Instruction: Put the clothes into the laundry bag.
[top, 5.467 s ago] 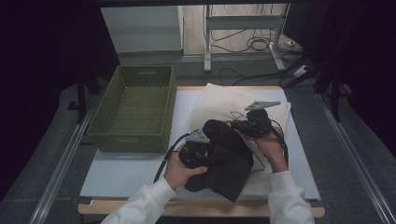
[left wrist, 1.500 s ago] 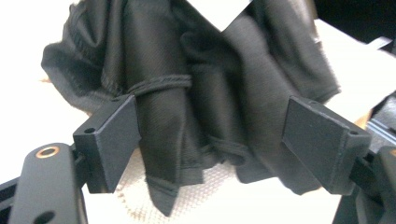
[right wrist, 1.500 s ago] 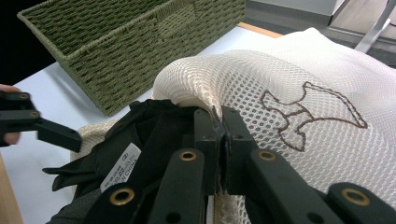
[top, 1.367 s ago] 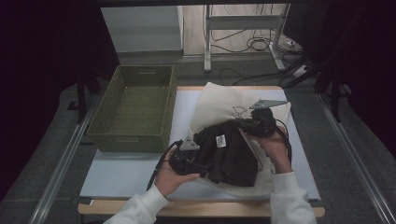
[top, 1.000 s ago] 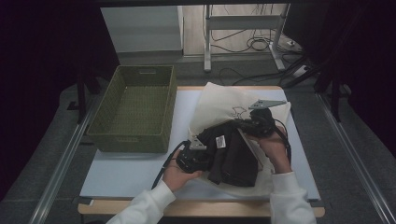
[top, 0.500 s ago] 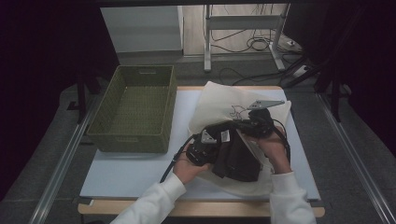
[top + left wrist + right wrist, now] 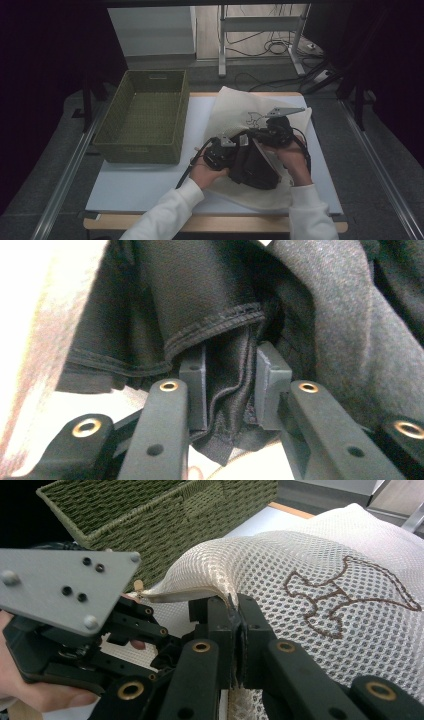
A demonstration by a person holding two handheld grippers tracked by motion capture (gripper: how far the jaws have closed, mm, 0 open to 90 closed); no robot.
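- High view: a black garment (image 7: 255, 162) lies bunched on the cream mesh laundry bag (image 7: 235, 107), near the front right of the white table (image 7: 145, 182); both grippers are half buried in its folds, so their jaws are hard to make out. A green woven basket (image 7: 142, 117) stands just to the left, with bare tabletop in front of it
- Left gripper view: the left gripper (image 7: 230, 382) has a fold of the black cloth between its pads, which press on it at a moderate gap; the jaws have just been shifting slightly. The garment's far parts are cut off by the frame
- Right gripper view: the right gripper (image 7: 236, 615) is clamped tight on the mesh bag's edge, lifting it; the other gripper's grey plate (image 7: 60, 587) hides part of the basket
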